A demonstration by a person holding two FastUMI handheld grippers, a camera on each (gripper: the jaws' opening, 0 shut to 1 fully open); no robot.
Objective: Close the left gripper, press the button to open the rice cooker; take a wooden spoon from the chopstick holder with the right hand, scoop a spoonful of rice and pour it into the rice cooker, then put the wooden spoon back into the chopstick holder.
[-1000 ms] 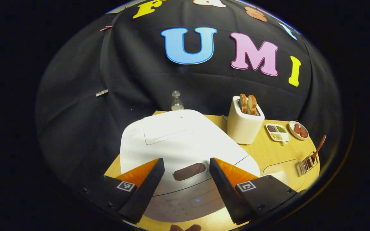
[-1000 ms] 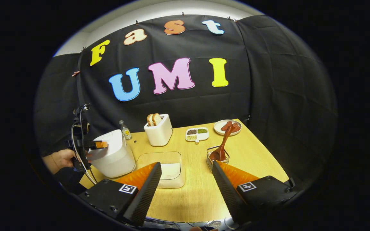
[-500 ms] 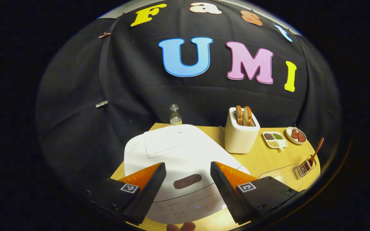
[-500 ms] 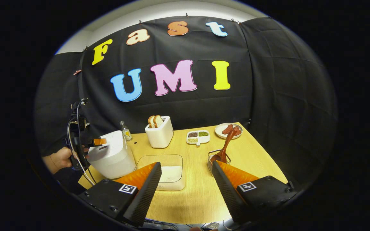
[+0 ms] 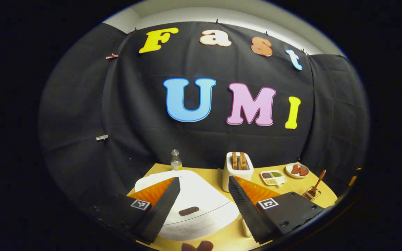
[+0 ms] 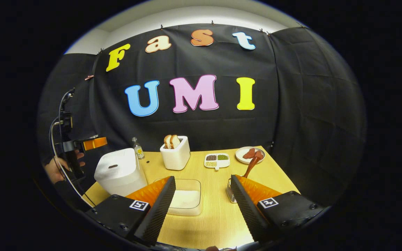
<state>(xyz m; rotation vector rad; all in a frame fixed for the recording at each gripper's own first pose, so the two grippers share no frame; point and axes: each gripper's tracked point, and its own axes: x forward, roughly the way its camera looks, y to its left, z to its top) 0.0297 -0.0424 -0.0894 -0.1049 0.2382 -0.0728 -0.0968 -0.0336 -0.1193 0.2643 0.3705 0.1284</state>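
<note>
A white rice cooker [image 5: 194, 198] sits closed at the left end of a wooden counter [image 6: 214, 223], its dark oval button [image 5: 188, 211] on the front of the lid. In the left gripper view, the left gripper [image 5: 202, 205] hangs above the cooker with its fingers spread wide and nothing between them, the button lying below the gap. In the right gripper view the same gripper [image 6: 94, 143] appears farther off, above and to the left of the cooker [image 6: 120, 172] and clear of it, gripped by a person's hand [image 6: 59, 167].

The right gripper [image 6: 202, 205] hovers over the near edge of the counter, its fingers also wide apart and empty. Between them sits a clear container of rice [image 6: 185, 198], just to the right of the cooker. The wooden spoon [image 6: 251, 165] stands tilted in the wire chopstick holder [image 6: 230, 191], whose lower part is partly hidden behind the gripper's right finger [image 6: 246, 205].

Along the back of the counter stand a small bottle [image 6: 138, 148], a white toaster [image 6: 176, 155] with two slices of bread in it, a divided dish of beans [image 6: 216, 160] and a plate of reddish food [image 6: 249, 153]. The left gripper view shows the spoon [image 5: 317, 183] and holder at the counter's far right.
</note>
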